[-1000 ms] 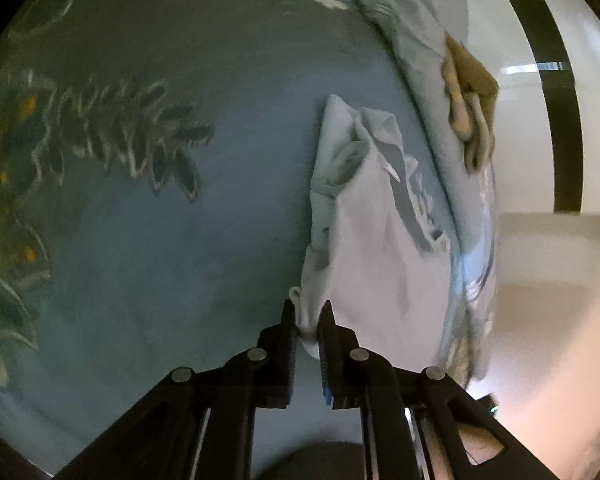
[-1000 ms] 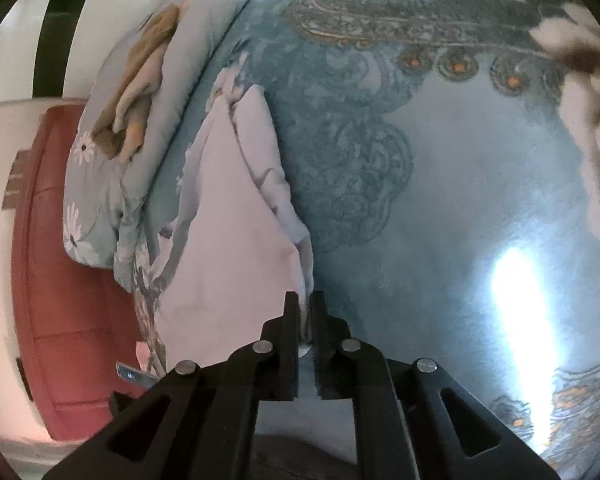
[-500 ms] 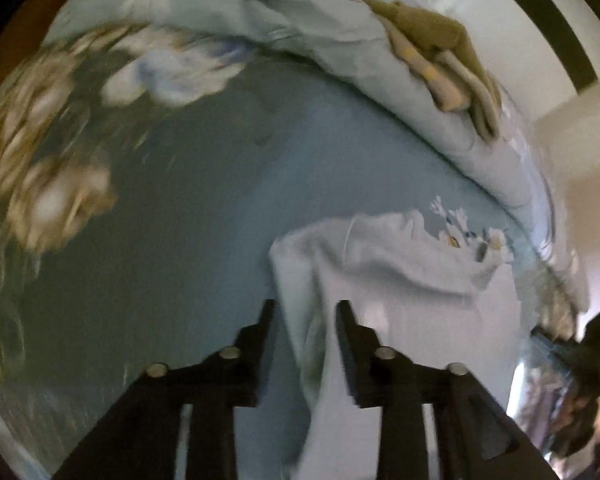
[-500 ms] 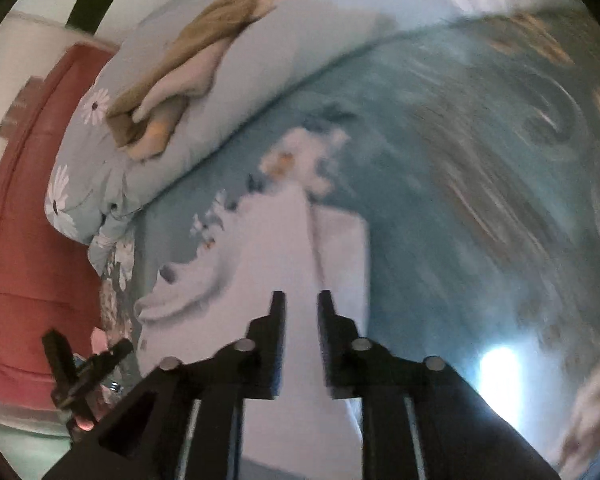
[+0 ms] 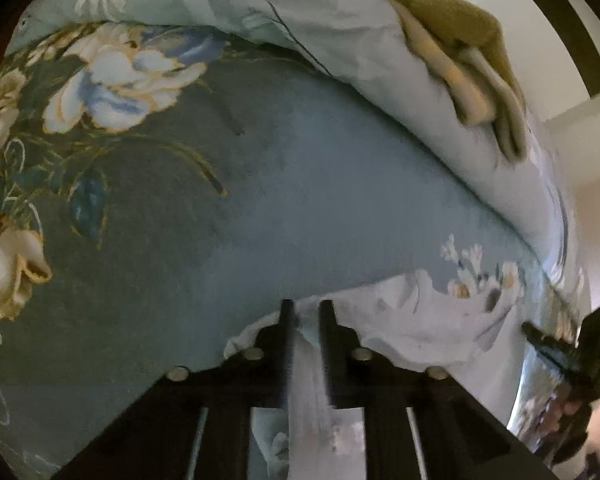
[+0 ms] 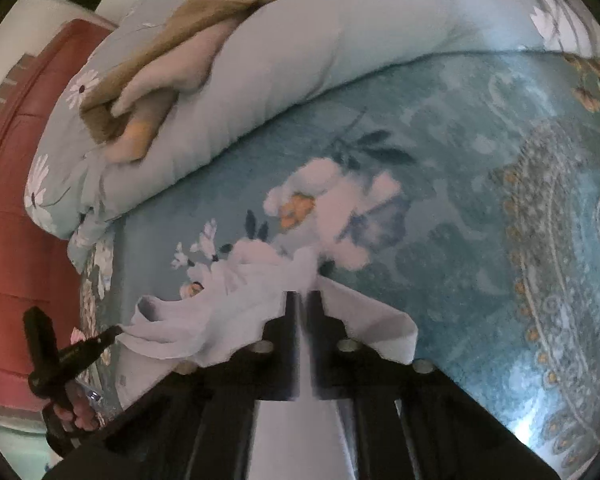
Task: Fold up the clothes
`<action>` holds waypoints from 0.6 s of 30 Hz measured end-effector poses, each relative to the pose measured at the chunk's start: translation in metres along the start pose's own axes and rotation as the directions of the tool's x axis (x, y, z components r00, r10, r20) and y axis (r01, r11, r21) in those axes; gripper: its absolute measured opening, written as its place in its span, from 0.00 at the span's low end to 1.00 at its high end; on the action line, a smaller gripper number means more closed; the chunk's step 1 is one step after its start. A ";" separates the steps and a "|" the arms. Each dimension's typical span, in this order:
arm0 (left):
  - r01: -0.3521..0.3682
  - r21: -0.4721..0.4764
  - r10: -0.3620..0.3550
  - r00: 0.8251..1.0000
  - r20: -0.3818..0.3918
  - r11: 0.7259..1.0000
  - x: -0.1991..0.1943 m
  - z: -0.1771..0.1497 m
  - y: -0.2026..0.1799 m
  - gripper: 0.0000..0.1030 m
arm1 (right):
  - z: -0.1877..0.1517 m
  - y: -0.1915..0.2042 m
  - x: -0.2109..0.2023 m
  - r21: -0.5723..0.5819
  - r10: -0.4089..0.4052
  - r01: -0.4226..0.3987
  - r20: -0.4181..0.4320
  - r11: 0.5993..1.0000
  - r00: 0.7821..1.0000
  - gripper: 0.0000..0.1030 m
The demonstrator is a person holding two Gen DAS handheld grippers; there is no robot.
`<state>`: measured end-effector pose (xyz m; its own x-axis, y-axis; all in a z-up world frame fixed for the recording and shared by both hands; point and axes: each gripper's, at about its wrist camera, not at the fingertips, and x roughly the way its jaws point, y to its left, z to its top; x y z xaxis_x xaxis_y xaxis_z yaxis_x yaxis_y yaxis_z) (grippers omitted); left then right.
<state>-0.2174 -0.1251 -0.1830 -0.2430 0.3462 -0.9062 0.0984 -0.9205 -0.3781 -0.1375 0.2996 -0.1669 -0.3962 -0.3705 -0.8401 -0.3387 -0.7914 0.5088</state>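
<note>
- Left tongs (image 5: 305,308), lower middle of the left wrist view: jaws closing, nearly together, with a strip of the pale garment (image 5: 412,320) running between them; the pads look to be pinching the cloth.
- Right tongs (image 6: 304,300), lower middle of the right wrist view: jaws all but closed, a thin fold of the same garment (image 6: 236,312) caught between them.
- The garment lies low on the bed (image 6: 440,248), spread sideways between the two tongs; it is white to pale lilac, rumpled along its upper edge, with one flap hanging to the right of the right tongs.
- Bed cover is teal with large white and blue flowers (upper left of the left wrist view) and a paisley border at the right edge of the right wrist view.
- A rolled quilt (image 5: 340,32), light blue with daisies, runs across the top of both views, touching the bed cover.
- A tan and cream cloth (image 5: 460,48) lies on top of the quilt, upper right in the left wrist view, upper left in the right wrist view.
- The other tongs show at the frame edge in each view: lower right (image 5: 572,352), and lower left (image 6: 56,360) with fingers (image 6: 80,412) around the handle.
- Red padded headboard (image 6: 16,200) at the left edge of the right wrist view.
</note>
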 end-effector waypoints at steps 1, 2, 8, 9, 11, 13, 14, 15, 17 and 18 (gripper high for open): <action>0.008 -0.012 -0.008 1.000 0.006 1.000 -0.001 0.003 0.002 0.08 | 0.001 0.001 0.000 -0.011 -0.006 0.006 0.001 1.000 1.000 0.02; 0.015 -0.024 -0.015 1.000 0.008 1.000 -0.001 0.005 0.003 0.08 | 0.003 0.002 -0.001 -0.019 -0.016 0.016 0.006 1.000 1.000 0.02; 0.033 -0.076 -0.030 0.999 0.037 0.997 -0.001 0.017 0.009 0.03 | 0.013 -0.012 -0.009 0.033 -0.043 0.041 0.070 0.999 0.997 0.01; 0.038 -0.088 -0.034 0.999 0.039 0.995 -0.002 0.018 0.011 0.03 | 0.014 -0.014 -0.008 0.036 -0.045 0.042 0.061 0.998 0.997 0.01; 0.065 -0.102 -0.063 0.998 0.030 0.993 -0.001 0.018 0.014 0.03 | 0.013 -0.015 -0.008 0.033 -0.039 0.037 0.054 0.999 0.998 0.01; 0.102 -0.099 -0.100 0.995 0.024 0.990 -0.002 0.014 0.016 0.04 | 0.011 -0.013 -0.009 0.027 0.000 -0.001 0.049 1.000 0.999 0.02; 0.111 -0.090 -0.109 0.994 0.022 0.990 -0.002 0.012 0.018 0.04 | 0.010 -0.011 -0.009 0.023 0.024 -0.025 0.041 0.999 0.999 0.02; 0.103 -0.072 -0.102 0.995 0.016 0.992 -0.002 0.009 0.019 0.05 | 0.010 -0.009 -0.010 0.011 0.022 -0.022 0.038 1.000 0.999 0.02; 0.073 -0.022 -0.073 0.997 0.004 0.997 -0.001 0.003 0.021 0.17 | 0.009 -0.005 -0.008 -0.027 -0.003 0.003 0.026 1.000 1.000 0.02; 0.059 -0.002 -0.059 0.998 -0.001 0.998 -0.001 0.000 0.022 0.35 | 0.009 -0.004 -0.007 -0.044 -0.016 0.016 0.021 0.999 1.000 0.03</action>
<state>-0.2154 -0.1456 -0.1906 -0.2472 0.3998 -0.8826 0.0856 -0.8983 -0.4309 -0.1408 0.3095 -0.1612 -0.4087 -0.3479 -0.8438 -0.3076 -0.8179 0.4862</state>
